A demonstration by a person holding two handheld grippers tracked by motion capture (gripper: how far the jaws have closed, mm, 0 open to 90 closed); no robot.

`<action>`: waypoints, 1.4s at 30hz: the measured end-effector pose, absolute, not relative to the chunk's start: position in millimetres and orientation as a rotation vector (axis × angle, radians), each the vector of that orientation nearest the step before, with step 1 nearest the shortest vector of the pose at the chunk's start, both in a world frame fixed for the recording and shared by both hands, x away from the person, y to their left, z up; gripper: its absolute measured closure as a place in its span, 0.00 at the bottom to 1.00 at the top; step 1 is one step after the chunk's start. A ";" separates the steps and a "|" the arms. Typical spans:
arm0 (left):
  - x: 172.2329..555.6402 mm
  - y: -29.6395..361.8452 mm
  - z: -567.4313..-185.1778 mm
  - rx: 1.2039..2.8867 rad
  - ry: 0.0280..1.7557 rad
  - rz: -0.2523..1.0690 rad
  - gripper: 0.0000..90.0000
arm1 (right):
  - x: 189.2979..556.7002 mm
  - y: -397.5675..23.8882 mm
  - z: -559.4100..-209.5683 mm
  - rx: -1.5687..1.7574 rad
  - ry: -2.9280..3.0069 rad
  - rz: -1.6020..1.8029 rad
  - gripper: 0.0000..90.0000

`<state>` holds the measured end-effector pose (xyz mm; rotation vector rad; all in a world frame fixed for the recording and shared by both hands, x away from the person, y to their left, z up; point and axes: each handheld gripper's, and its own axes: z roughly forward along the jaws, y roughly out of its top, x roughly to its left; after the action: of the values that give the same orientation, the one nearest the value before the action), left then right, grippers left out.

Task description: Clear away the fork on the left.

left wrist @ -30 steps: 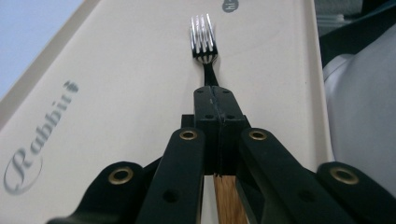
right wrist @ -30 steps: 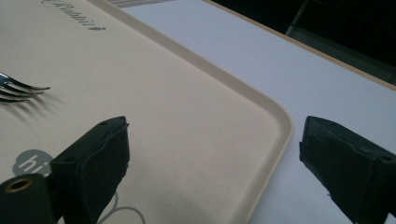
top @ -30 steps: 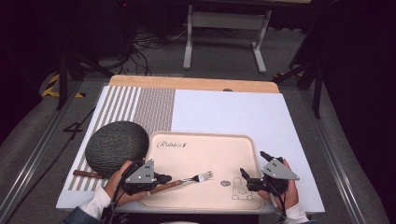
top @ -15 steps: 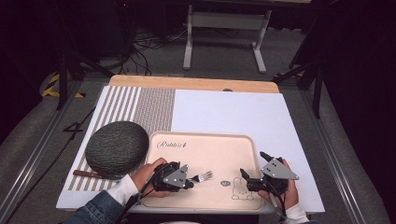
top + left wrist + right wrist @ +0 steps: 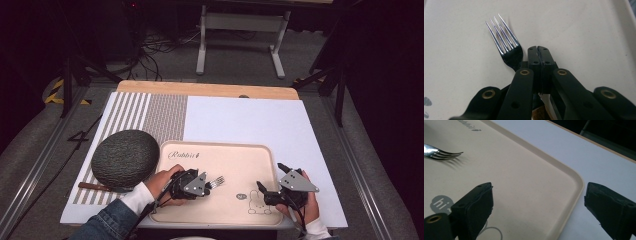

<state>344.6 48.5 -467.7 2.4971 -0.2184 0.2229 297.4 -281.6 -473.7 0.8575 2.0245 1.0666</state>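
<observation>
Your left claw (image 5: 540, 53), jaws pressed together, holds nothing beside a shiny four-tined metal fork (image 5: 507, 47) pointing toward eleven o'clock on the beige tray (image 5: 250, 165). Your right claw (image 5: 537, 212) gapes wide, empty.

High view: fixed above person's side, looks fwd and down over whole table. Left gripper view: close, along its jaws, fork (image 5: 506, 45) just left of fingertips. Right gripper view: low, close; fork (image 5: 441, 152) far beyond left finger. All share tray (image 5: 250, 155).
</observation>
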 end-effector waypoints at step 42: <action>367.5 121.4 -463.5 2.580 0.102 0.344 0.98 | 297.9 -278.9 -475.1 0.851 2.047 1.044 0.10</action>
<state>367.5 121.4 -463.5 2.5799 0.1023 0.3443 297.9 -278.9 -475.1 0.8506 2.0467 1.0441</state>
